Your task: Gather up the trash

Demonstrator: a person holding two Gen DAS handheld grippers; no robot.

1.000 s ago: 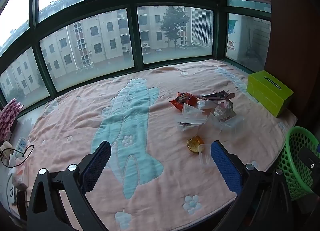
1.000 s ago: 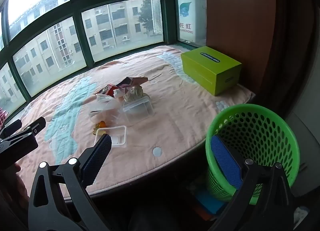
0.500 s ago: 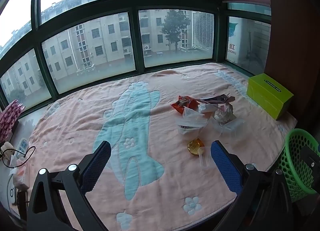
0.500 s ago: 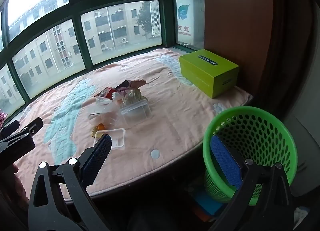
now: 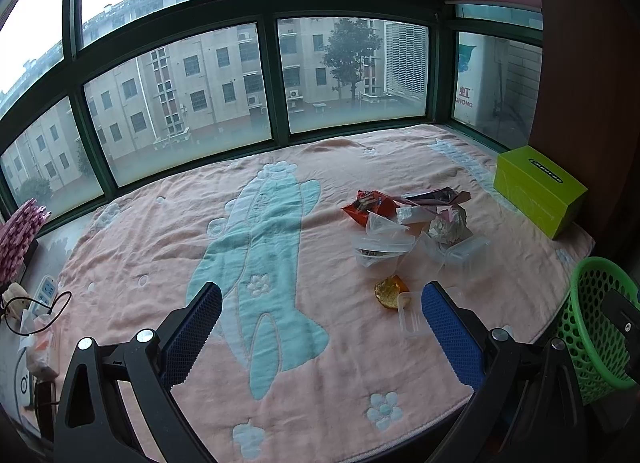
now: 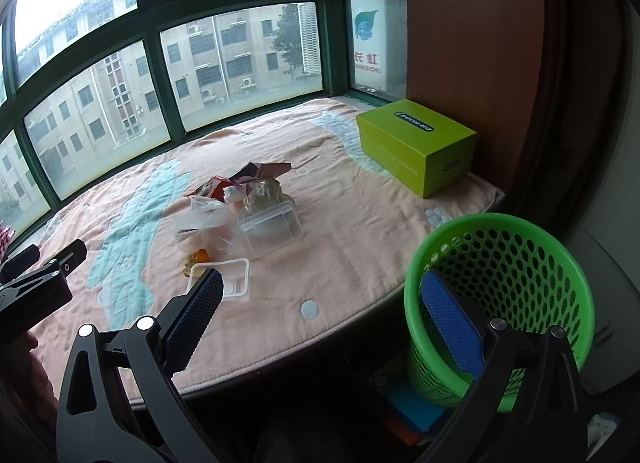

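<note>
Here your left gripper and right gripper both hang with fingers spread wide, holding nothing. Nearest you, beside the green basket off the blanket's edge, lies a clear tray. Beyond it sits the trash pile: plastic tubs, what may be crumpled foil, a red wrapper. Farther behind the basket stands a green box.

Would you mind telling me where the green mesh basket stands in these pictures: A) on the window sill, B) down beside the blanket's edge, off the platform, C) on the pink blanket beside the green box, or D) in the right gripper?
B: the green mesh basket stands below the pink blanket, off its edge, held by neither gripper.
</note>
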